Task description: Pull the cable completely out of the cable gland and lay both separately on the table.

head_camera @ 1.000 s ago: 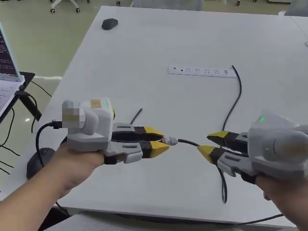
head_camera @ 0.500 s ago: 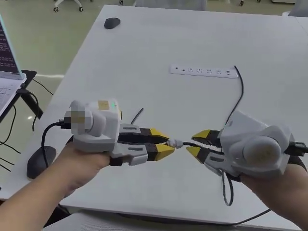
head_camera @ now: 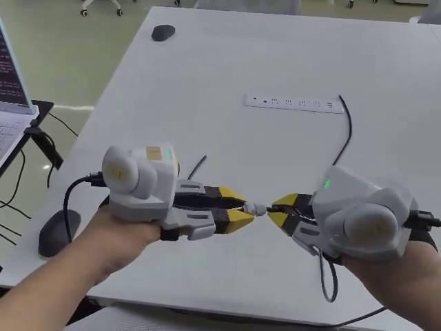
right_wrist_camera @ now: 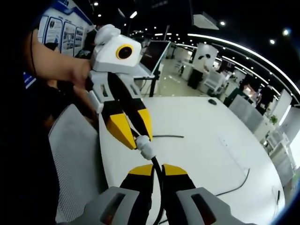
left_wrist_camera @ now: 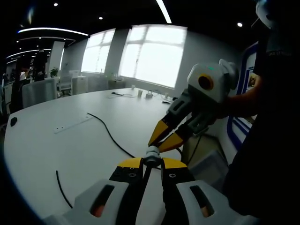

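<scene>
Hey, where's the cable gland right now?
In the head view the gland is held above the table's near edge, in the left gripper's jaw tips. The right gripper is just to its right, on the cable.

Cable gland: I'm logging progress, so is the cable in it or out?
In. The black cable enters the white cable gland, which the left claw holds; the right claw grips the cable beside it.

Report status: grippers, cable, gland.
Left gripper shut on gland. Right gripper shut on cable, next to gland. Cable not out yet. Power strip well clear.
</scene>
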A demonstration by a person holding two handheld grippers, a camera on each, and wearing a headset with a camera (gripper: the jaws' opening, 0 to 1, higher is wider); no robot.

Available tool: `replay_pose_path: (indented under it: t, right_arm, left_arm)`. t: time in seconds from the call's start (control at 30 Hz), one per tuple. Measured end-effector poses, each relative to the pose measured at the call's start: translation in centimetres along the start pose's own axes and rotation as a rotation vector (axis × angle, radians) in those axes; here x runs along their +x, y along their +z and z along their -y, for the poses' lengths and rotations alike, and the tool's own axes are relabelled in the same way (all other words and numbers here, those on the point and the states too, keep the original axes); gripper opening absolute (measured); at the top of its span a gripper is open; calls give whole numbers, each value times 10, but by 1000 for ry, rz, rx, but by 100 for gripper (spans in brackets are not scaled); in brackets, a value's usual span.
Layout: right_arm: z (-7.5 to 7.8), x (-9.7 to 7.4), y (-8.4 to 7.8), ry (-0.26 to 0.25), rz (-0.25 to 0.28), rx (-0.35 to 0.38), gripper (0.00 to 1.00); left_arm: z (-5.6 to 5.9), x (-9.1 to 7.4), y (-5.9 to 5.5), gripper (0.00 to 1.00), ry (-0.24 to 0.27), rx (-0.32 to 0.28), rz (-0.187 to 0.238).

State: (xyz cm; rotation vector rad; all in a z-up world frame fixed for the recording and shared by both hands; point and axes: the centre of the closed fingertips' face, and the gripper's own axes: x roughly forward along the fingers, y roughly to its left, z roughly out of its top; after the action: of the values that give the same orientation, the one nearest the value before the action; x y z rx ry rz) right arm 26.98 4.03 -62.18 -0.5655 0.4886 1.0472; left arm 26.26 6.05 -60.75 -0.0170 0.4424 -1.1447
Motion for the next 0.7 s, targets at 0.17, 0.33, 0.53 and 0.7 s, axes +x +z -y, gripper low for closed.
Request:
replay_pose_path:
  t: [0.17, 0.33, 0.53, 0.7]
  right_arm:
    - [1, 1, -3, -2, -4, 17, 1]
    - [6, 0, -8, -8, -1, 52, 0]
    - [17, -3, -19, -40, -5, 122, 0]
    - [25, -8, -28, -72, -6, 200, 0]
  left_arm:
    - [0, 3, 0, 15, 0, 17, -12]
    - [-1, 3, 1, 15, 5, 17, -11]
    - [-2, 3, 2, 15, 13, 22, -8]
    - [-3, 3, 4, 15, 14, 24, -4]
